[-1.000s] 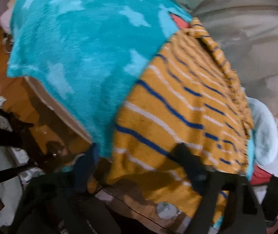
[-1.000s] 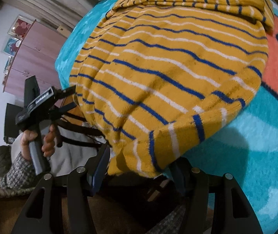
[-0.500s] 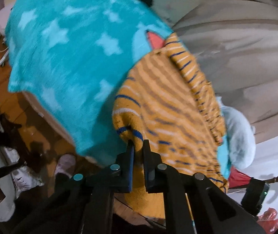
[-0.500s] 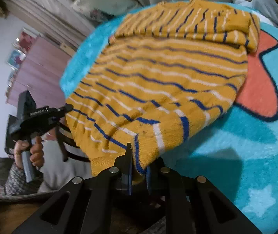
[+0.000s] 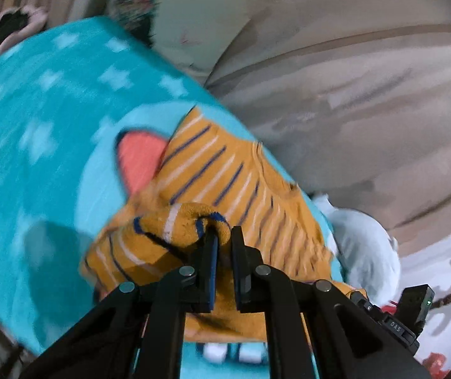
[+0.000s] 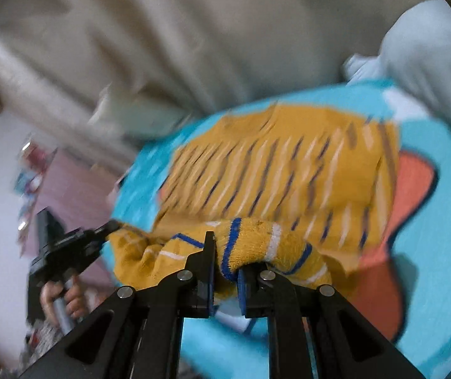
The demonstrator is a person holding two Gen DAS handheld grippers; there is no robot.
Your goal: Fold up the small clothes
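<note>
left tool (image 5: 222, 237): i have it pinched tight on a bunched corner of the striped sweater (image 5: 225, 170), the hem rolled up between the two fingers.
left hand (image 6: 64, 297): seen from my right camera, it grips the handle at the left edge, and the cloth runs from that tool's tip across to the other.
sweater: mustard with blue and white stripes, it lies on the teal blanket (image 5: 36, 120); its near edge is lifted off the blanket, the far part lies flat beside an orange patch (image 5: 140, 154).
right tool (image 6: 225, 252): closed on the near hem, a thick roll of knit wedged between the fingers.
backdrop: beige curtain (image 6: 194, 31) behind, pale cushion (image 6: 430, 47) at the right.
</note>
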